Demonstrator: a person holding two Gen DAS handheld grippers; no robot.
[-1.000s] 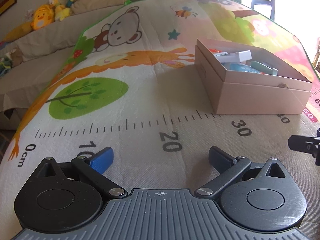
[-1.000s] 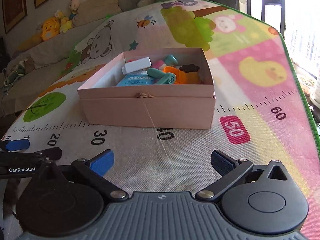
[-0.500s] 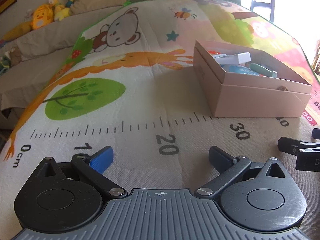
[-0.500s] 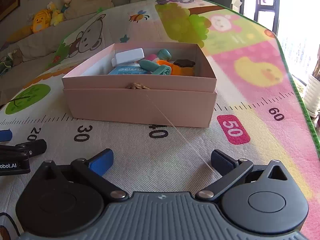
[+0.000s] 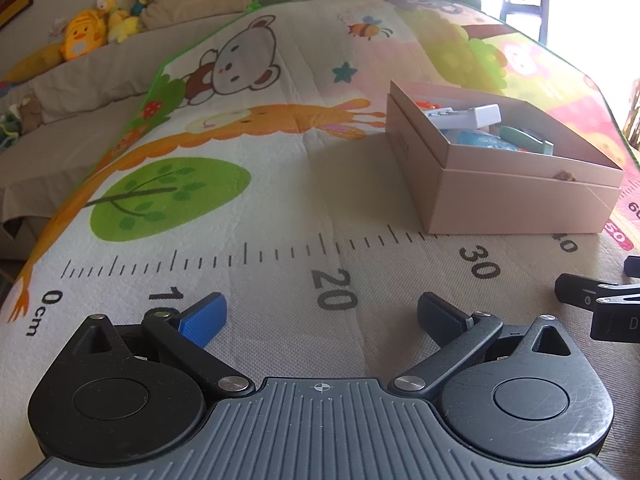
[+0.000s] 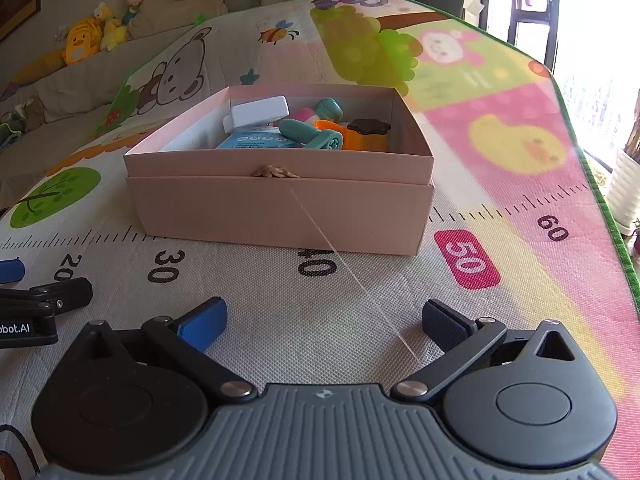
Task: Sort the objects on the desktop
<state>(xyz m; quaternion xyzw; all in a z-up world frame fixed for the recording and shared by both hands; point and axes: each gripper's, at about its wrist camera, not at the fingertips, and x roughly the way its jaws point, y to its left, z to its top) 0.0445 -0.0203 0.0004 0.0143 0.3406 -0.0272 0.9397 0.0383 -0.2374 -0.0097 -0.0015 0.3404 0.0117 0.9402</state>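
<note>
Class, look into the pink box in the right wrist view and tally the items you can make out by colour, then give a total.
White: 1
Blue: 1
Teal: 2
Pink: 1
Orange: 1
Dark brown: 1
Total: 7 visible in the pink box; more may be hidden beneath.

From the left camera the near wall of the box (image 5: 520, 208) hides most of what lies inside, and the other gripper (image 5: 600, 308) at three o'clock is cut off by the edge. In the right camera a label (image 6: 16, 328) at nine o'clock is clipped mid-word. The window (image 6: 600, 40) at two o'clock is washed out white.
</note>
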